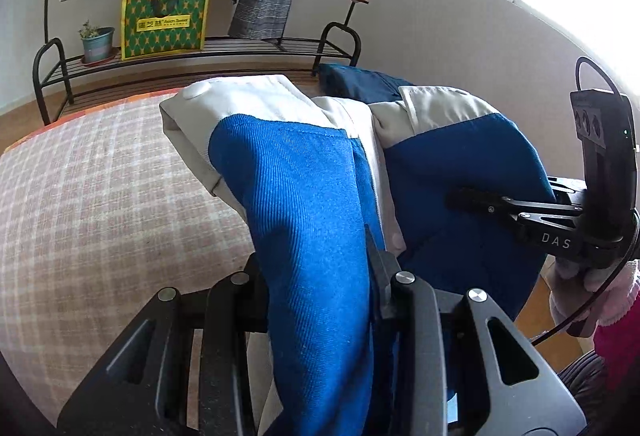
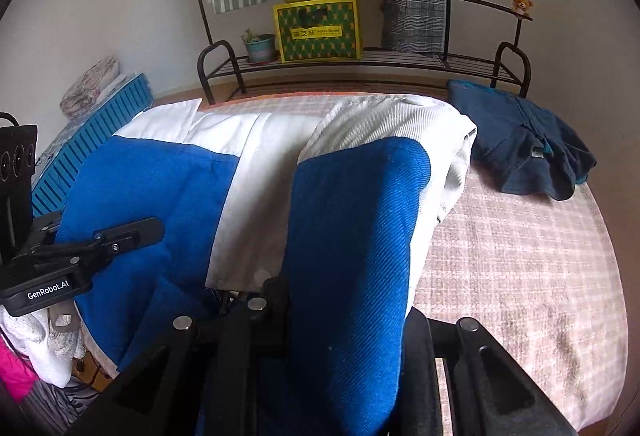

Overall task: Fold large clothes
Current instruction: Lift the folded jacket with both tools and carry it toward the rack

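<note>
Above the checked bedspread (image 2: 520, 256), a blue and white jacket (image 1: 304, 195) hangs lifted between both grippers, its far white part draped toward the bed's back edge. Left gripper (image 1: 320, 276) has its fingers narrowed on a blue fold of the cloth, and right gripper (image 2: 340, 308) is clamped the same way on another blue fold nearby. Each tool also shows in the other's view, biting into the blue fabric from the side. Folding looks only partly done: the jacket is bunched and doubled over in the air, not yet laid flat or squared. Laying it down, smoothing it and making the last folds seem to remain. A dark blue garment (image 2: 520, 139) lies rumpled at the bed's far corner, apart from the jacket, apparently also unfolded.
</note>
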Available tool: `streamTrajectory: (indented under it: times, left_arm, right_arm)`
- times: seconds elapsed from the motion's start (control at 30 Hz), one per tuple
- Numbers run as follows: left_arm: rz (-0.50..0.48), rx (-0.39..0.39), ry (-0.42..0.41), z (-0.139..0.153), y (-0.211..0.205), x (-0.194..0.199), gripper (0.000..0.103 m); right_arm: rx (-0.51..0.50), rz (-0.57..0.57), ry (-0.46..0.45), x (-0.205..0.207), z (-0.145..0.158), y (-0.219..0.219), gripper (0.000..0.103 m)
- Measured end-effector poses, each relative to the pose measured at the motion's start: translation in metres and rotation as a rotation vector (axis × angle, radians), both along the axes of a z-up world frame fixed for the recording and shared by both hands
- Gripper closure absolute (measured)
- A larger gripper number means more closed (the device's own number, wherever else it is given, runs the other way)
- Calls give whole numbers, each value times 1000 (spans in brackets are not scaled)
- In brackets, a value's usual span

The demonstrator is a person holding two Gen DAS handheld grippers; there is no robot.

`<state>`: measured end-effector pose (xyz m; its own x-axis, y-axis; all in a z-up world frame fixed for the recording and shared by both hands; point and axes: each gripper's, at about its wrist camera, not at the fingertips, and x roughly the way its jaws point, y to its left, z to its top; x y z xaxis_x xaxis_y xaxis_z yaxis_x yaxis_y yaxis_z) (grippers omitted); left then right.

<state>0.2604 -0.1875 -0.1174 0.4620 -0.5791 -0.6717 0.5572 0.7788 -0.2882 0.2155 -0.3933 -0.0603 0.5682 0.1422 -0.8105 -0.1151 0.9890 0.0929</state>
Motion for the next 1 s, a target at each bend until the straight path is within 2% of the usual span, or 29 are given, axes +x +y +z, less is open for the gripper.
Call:
streamTrajectory:
  times: [0.23, 0.37, 0.5, 0.77, 0.9, 1.0]
  left_arm:
    - [-79, -26, -24, 14, -75, 20, 71]
    - [-128, -44, -49, 26, -126, 45, 71]
    - [-156, -76, -86, 40, -179, 74, 71]
    - [-179, -152, -146, 54, -270, 150, 71]
    - [-168, -168, -161, 52, -306, 199, 71]
    - [-155, -165, -161, 44, -329, 231, 71]
  right_arm:
    - [-33, -45, -40, 4, 21, -61, 80]
    - [-39, -87, -71, 17, 33, -108, 80]
    - [-86, -119, -118, 39, 50, -151, 80]
    - [-172, -151, -224, 108, 80, -226, 80]
    - [-208, -156, -270, 152, 79, -259, 80]
    - [-178, -178, -278, 185, 71, -283, 80]
